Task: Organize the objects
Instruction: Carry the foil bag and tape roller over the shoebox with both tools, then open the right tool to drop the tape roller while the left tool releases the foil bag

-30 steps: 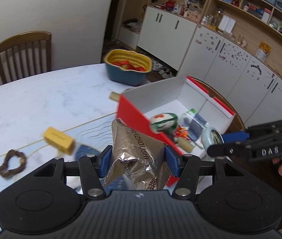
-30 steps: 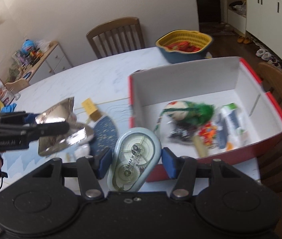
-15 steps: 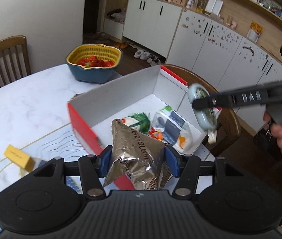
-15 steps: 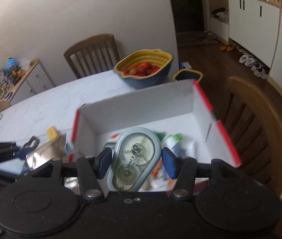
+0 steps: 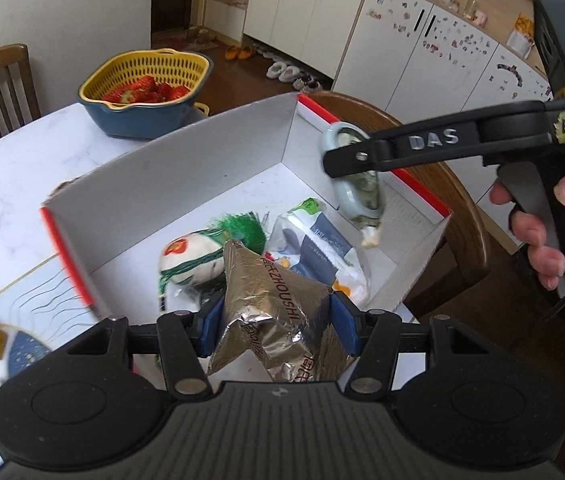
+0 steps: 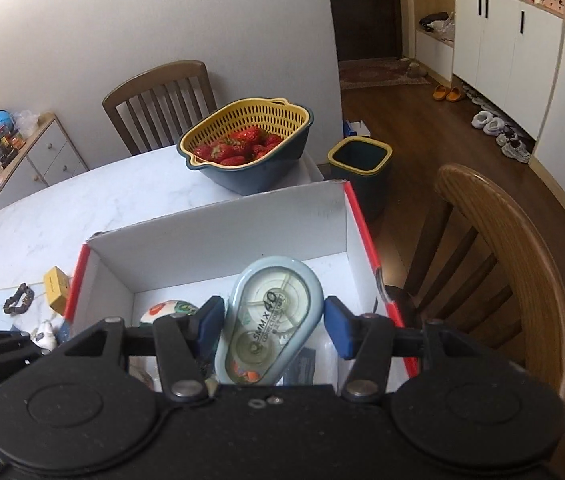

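Observation:
My left gripper [image 5: 277, 320] is shut on a crumpled silver foil packet [image 5: 278, 304] and hangs over the near part of an open white box with red edges [image 5: 186, 168]. My right gripper [image 6: 272, 324] is shut on a pale blue correction tape dispenser [image 6: 270, 312] above the same box [image 6: 222, 240]. In the left wrist view the right gripper [image 5: 354, 160] holds the tape [image 5: 358, 200] over the box's far right side. Inside the box lie a round pouch with a green tassel [image 5: 190, 256] and a white and blue bag [image 5: 322, 248].
A yellow and blue basket of strawberries [image 6: 246, 140] stands on the white table behind the box. A small yellow box [image 6: 56, 286] and a bead bracelet [image 6: 18, 304] lie left of it. A wooden chair [image 6: 502, 248] and a bin [image 6: 360, 160] stand beside the table.
Both grippers have travelled from beside the box to above its inside. Each still carries the same thing, the foil packet and the correction tape.

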### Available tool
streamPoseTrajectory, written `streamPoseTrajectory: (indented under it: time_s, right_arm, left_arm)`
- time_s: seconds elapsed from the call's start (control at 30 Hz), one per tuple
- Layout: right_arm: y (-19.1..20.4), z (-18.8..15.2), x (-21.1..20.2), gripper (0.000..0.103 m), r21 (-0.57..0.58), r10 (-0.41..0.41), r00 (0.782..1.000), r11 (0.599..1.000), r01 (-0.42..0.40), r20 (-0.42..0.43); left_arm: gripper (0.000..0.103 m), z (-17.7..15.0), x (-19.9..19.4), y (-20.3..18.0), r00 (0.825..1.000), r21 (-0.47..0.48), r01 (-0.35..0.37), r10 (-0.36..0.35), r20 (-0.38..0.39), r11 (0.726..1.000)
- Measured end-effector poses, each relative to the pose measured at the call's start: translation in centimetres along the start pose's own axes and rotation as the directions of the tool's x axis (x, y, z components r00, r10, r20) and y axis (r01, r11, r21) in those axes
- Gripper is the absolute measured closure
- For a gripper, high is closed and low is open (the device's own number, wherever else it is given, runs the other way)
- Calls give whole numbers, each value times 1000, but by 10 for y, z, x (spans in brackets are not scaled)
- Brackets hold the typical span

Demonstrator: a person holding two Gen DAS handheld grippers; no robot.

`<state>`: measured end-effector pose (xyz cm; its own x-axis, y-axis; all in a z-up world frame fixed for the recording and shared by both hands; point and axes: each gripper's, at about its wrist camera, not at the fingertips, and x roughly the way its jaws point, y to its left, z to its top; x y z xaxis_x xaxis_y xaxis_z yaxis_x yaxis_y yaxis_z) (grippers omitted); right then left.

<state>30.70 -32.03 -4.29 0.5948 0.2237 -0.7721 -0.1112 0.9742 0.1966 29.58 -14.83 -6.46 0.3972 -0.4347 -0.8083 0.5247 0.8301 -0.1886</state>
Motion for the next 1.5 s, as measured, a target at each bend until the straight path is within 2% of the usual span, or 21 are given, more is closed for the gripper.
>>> streamPoseTrajectory:
  time_s: [0.3, 0.5, 0.7, 0.83, 1.1, 1.27, 1.5]
  right_arm:
    - [-2, 15, 39, 50, -33, 29, 998, 999, -30, -53]
    - [-5, 25, 69, 50, -45, 15, 996, 999, -20, -90]
    - [0, 26, 89, 49, -84, 13, 992, 996, -24, -129]
    - [4, 24, 96, 49, -105, 17, 987, 994, -34, -158]
    - [2, 16, 117, 51, -89, 0, 963, 996, -25, -268]
    - [-1, 17, 114, 49, -66, 8, 966, 997, -26, -259]
    - [-2, 15, 102, 43, -61, 26, 971, 997, -41, -238]
  left_arm:
    - [47, 16, 41, -9, 998, -7, -29, 29, -51, 1000]
    - [47, 22, 62, -11, 994, 11, -71, 72, -78, 997]
    - [47, 23, 76, -6, 991, 0, -83, 83, -107, 997]
    - [47, 23, 81, -4, 989, -9, -71, 69, -128, 997]
    - [46, 22, 87, 1, 985, -37, -54, 47, -166, 998]
    - [45, 21, 86, 0, 985, -35, -54, 47, -167, 998]
    - [36, 20, 80, -2, 988, -54, -61, 53, -144, 997]
